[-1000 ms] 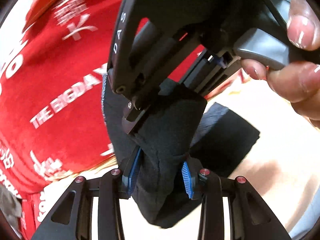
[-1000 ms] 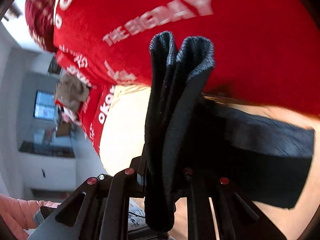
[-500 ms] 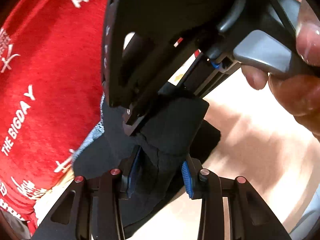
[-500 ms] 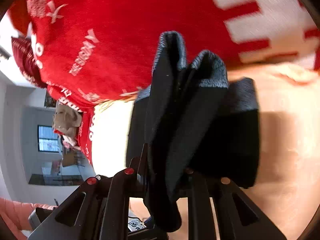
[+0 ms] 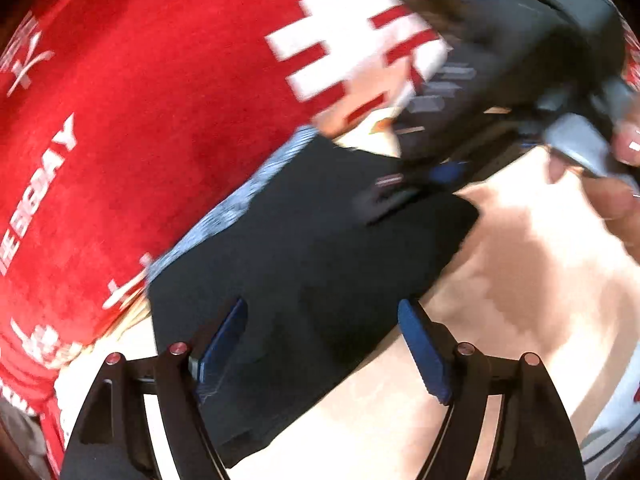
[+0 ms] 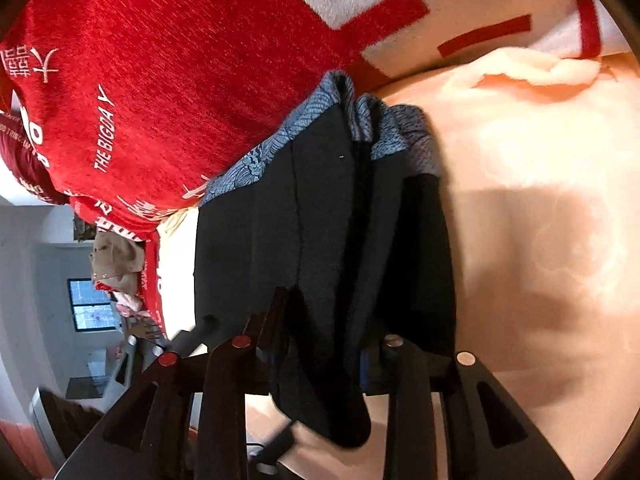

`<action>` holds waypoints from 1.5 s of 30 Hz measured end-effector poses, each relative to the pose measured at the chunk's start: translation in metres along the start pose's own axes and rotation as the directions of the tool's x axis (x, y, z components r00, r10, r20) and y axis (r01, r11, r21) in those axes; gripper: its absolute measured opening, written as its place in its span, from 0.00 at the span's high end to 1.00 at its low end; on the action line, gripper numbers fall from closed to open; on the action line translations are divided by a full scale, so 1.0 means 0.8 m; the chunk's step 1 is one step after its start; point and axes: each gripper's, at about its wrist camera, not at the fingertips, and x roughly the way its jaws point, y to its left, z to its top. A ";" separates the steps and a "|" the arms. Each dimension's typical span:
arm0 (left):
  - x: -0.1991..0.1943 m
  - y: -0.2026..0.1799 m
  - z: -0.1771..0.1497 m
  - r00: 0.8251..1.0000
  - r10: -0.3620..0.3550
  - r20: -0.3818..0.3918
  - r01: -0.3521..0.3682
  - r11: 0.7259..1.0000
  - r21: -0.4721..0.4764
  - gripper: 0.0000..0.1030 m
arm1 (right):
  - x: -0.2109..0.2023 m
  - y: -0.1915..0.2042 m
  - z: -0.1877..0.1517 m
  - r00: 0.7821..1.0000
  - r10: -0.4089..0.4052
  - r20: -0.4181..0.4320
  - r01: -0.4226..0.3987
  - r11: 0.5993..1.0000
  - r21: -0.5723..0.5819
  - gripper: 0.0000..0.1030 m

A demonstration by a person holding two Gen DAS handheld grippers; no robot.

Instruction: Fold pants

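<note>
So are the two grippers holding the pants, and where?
Left gripper is opening, pads off the pants. Right gripper is opening too, with the folded edge between its fingers.

The left tool (image 5: 322,354) is black, with two skeletal arms cut by triangular openings, a red round screw head and a plain silver one on each side, and blue ribbed pads (image 5: 422,354) on the inner faces. The right tool (image 6: 320,354) has the same black frame, triangular cut-outs, two red screw heads on one arm and two pale ones on the other. From the left wrist view, its bulky black housing carries a small green light and a grey trigger under a person's fingers (image 5: 626,146).
</note>
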 end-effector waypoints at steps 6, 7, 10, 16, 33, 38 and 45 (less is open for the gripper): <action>-0.005 0.070 -0.020 0.995 0.042 -0.087 -0.056 0.984 -0.170 0.24 | -0.023 -0.017 -0.028 0.996 -0.092 0.009 0.091 0.994 0.052 0.67; -0.003 0.079 -0.024 0.994 0.043 -0.100 -0.062 0.979 -0.195 0.24 | -0.033 -0.028 -0.034 0.995 -0.096 0.015 0.095 0.993 0.064 0.67; 0.011 0.117 -0.042 0.987 0.021 -0.160 -0.068 0.953 -0.294 0.24 | -0.047 -0.043 -0.046 0.992 -0.118 0.034 0.114 0.988 0.102 0.66; 0.035 0.160 -0.072 0.967 -0.068 -0.244 -0.047 0.898 -0.438 0.24 | -0.052 -0.044 -0.077 0.995 -0.078 0.054 0.066 0.980 0.190 0.66; 0.049 0.175 -0.101 0.953 -0.138 -0.271 -0.012 0.872 -0.489 0.23 | -0.002 -0.020 -0.064 0.988 -0.142 0.059 0.125 0.967 0.221 0.57; 0.054 0.181 -0.098 0.951 -0.128 -0.283 -0.027 0.874 -0.485 0.01 | -0.003 -0.005 -0.058 0.980 -0.190 0.064 0.178 0.971 0.159 0.58; 0.066 0.185 -0.104 0.942 -0.125 -0.313 -0.047 0.871 -0.488 0.01 | 0.008 -0.011 -0.051 0.972 -0.230 0.038 0.222 0.964 0.143 0.58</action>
